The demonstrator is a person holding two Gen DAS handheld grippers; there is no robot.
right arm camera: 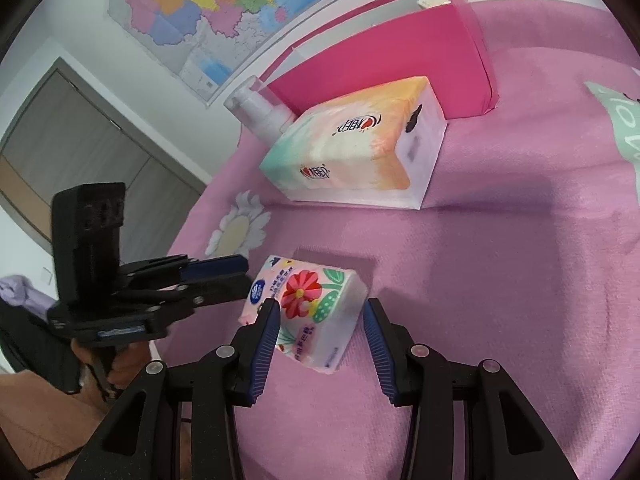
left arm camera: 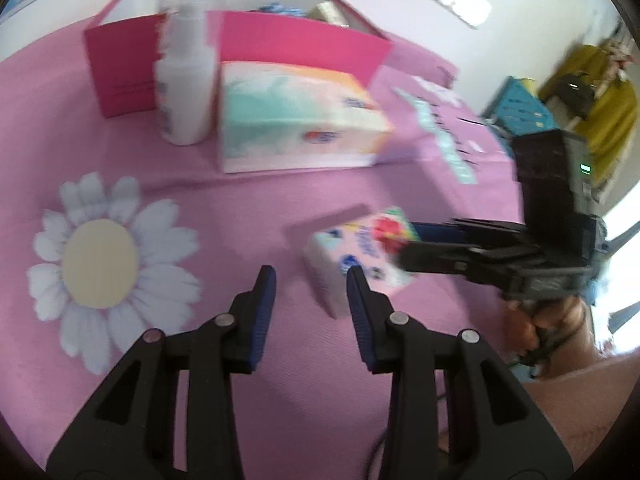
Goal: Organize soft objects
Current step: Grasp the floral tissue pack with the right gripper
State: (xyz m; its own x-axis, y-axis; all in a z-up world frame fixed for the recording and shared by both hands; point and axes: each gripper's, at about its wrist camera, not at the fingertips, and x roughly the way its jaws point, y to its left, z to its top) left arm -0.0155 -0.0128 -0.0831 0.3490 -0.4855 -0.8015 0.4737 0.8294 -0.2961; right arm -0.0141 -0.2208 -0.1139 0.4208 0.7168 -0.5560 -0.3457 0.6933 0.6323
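Note:
A small flower-printed tissue pack [right arm camera: 316,300] sits tilted on the pink cloth between the pads of my right gripper [right arm camera: 320,308], which is shut on it. In the left wrist view the same tissue pack [left arm camera: 352,256] lies just beyond my left gripper [left arm camera: 311,280], whose fingers are open with nothing between them. There the right gripper [left arm camera: 408,242] reaches in from the right onto the pack. Seen from the right wrist, the left gripper [right arm camera: 246,276] points at the pack's left end. A large pastel tissue pack [left arm camera: 296,120] lies further back.
A white pump bottle [left arm camera: 184,72] stands beside the large pack, in front of an open pink box [left arm camera: 280,40] with items inside. The pink cloth [left arm camera: 224,208] carries a daisy print [left arm camera: 100,264] at left. A map [right arm camera: 208,4] hangs on the wall behind.

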